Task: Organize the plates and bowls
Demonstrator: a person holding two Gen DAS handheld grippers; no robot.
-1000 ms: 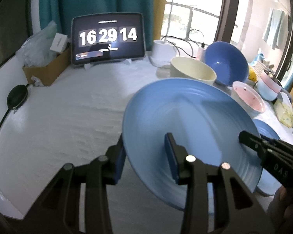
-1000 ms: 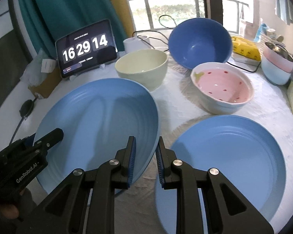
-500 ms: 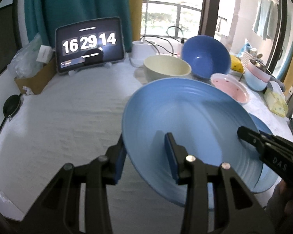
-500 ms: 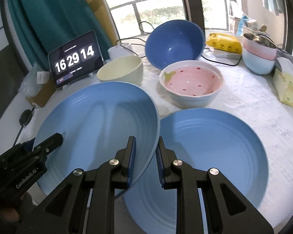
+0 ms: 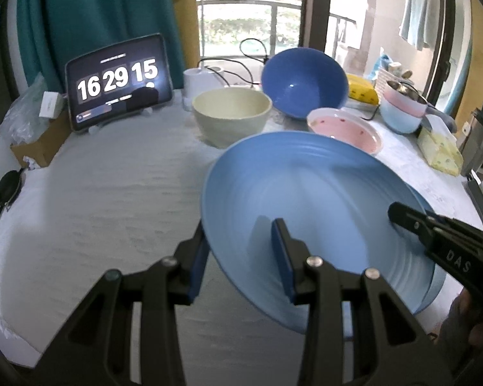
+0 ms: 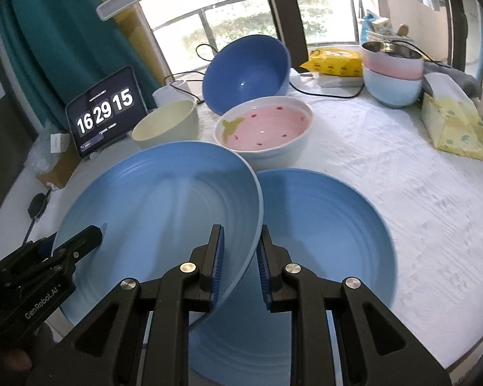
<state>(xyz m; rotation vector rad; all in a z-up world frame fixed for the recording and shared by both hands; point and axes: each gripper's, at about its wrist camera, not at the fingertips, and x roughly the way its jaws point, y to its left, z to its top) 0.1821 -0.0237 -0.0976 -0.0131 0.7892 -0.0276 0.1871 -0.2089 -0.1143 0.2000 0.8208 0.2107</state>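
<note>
While both grippers clamp opposite rim edges, the lifted plate (image 6: pixel 164 199) hangs tilted above the bench (image 5: pixel 106 193). The right gripper (image 6: pixel 240 257) pinches the near-right rim between its blue pads; the left gripper (image 5: pixel 241 257) straddles the opposite rim, one finger above and one below. The plate appears rigid, glazed-smooth and probably breakable, so the rim is the only workable hold. Directly beyond the right gripper lies a second plate (image 6: pixel 331 225), partly beneath the first. Bowls (image 6: pixel 264 128) stand farther ahead.

Your two wrist views look steeply down past their tongs, close, sharing the lifted light-blue ridged plate (image 5: pixel 309 199) (image 6: pixel 164 199).
</note>
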